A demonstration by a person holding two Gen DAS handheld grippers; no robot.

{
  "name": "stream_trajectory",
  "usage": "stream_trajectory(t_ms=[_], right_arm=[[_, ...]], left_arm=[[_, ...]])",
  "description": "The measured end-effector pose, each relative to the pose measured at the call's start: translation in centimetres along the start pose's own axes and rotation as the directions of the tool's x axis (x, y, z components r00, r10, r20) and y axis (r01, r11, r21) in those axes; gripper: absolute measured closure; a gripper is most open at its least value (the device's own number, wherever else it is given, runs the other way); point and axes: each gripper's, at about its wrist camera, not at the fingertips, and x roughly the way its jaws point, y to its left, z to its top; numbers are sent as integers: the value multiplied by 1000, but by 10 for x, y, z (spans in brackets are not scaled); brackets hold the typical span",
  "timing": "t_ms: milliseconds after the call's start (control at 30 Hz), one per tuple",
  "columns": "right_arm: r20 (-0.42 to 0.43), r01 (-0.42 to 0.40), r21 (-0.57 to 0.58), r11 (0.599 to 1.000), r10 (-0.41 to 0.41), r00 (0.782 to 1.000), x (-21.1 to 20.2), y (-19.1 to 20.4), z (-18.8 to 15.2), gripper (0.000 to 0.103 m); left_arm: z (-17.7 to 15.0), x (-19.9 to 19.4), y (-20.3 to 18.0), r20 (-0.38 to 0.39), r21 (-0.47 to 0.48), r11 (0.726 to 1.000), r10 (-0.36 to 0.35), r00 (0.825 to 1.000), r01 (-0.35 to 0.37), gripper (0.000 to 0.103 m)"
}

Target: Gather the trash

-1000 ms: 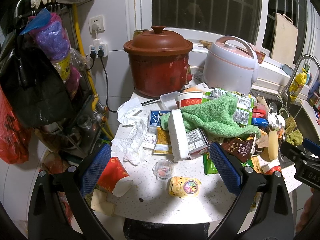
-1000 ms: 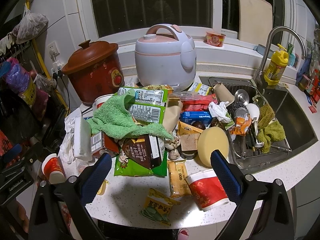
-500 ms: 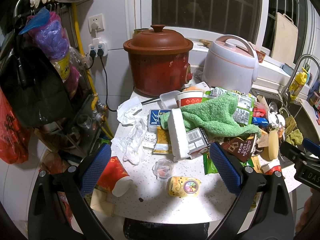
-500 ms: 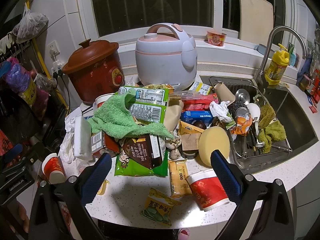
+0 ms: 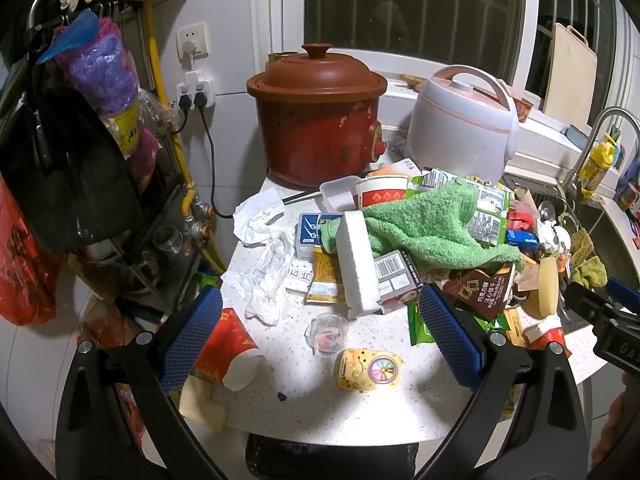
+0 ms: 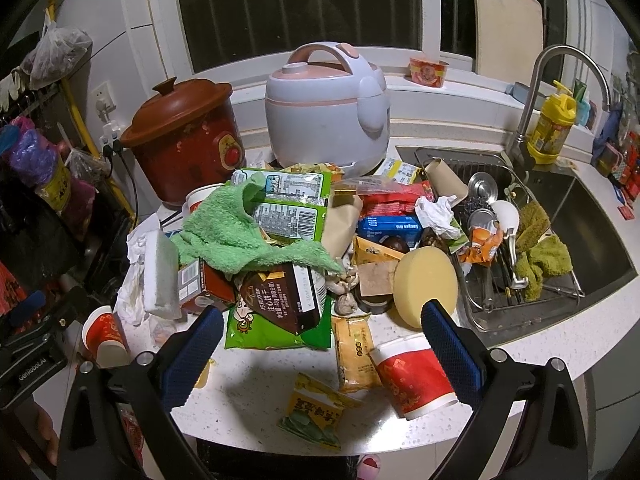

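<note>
Trash heap fills the middle of the speckled white worktop [image 5: 360, 408], centre of both frames. A fuzzy green towel [image 6: 240, 236] is draped over the heap and hides much of what lies under it; green foil snack bags [image 6: 286, 208] poke out behind it with barcodes showing, print too small to read. White foam block [image 5: 356, 264] leans on edge at the heap's left side, partly over a small barcoded carton [image 5: 394, 276]. Crumpled white tissue [image 5: 264, 264] sits left of centre in the left view. Red paper cup [image 5: 224, 352] lies on its side at lower left, partly behind a claw finger. Small clear plastic cup [image 5: 326, 332] and a yellow cartoon-print packet [image 5: 368, 370] lie apart in the lower centre. In the right view, another red paper cup [image 6: 412, 376] lies tipped at lower right, half hidden by a finger; a yellow-green flat packet [image 6: 316, 412] sits at the near edge and a round yellow sponge [image 6: 426, 284] stands on edge by the sink [image 6: 600, 240].

Left claw [image 5: 320, 348] spread wide, nothing between the blue ribbed pads. Right claw [image 6: 320, 354] also wide apart, holding nothing.

Glossy brown clay cooker [image 5: 320, 120] and smooth pale rice cooker [image 6: 328, 112] stand behind the heap. Bags at upper left are dark and hard to make out.
</note>
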Motion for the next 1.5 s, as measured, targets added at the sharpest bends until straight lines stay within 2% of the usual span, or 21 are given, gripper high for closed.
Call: stream_trajectory(t_ms=[133,200,333,400,500,633,733,767,833,867,1000,1067,1100,1300,1400,1500], right_arm=[[44,-44,-48,998,46,998,7,2,2,5],[51,-110,-113,987,116,992,16,11,4,5],[59,-168,-276,946,192,980,35,41,13,5],[61,-161,-354,921,194,979,52,64,23,5],[35,-150,-372,916,175,984,78,85,39,5],[-16,-118,-357,926,120,993,119,97,58,5],[-47,-74,-395,916,61,997,141,102,62,7],[-60,-69,-410,910,49,997,147,105,63,13],[-78,-72,-428,901,43,996,151,110,65,60],[-95,-95,-423,901,60,994,151,109,65,61],[-80,-134,-411,902,111,991,130,105,67,76],[-62,-185,-386,904,175,983,108,97,70,88],[-52,-204,-367,908,199,979,98,91,73,90],[48,-264,-249,932,284,958,37,50,98,90],[99,-261,-230,938,289,952,7,34,104,90],[140,-259,-218,941,293,946,-20,20,103,89]], left_arm=[[-1,11,8,-41,-17,1000,-18,999,18,7],[-7,13,13,-58,-22,999,-31,998,30,7],[-24,20,31,-113,-39,999,-40,993,35,7],[-28,22,40,-143,-68,997,-40,989,30,7],[-36,22,56,-175,-120,992,-49,983,29,7],[-50,15,81,-168,-189,982,-61,984,28,7],[-56,12,95,-162,-240,971,-51,986,11,7],[-58,11,101,-160,-259,966,-50,986,8,7],[-59,11,109,-151,-286,958,-66,986,21,7],[-59,12,111,-145,-297,954,-81,986,35,7],[-54,23,111,-159,-309,949,-118,980,64,7],[-48,29,103,-162,-294,952,-142,977,90,7],[-44,34,97,-165,-280,955,-149,975,98,7],[-17,65,41,-154,-117,983,-157,975,140,7],[-5,83,14,-126,-23,991,-136,983,135,8],[2,102,2,-124,18,992,-119,985,122,12]])
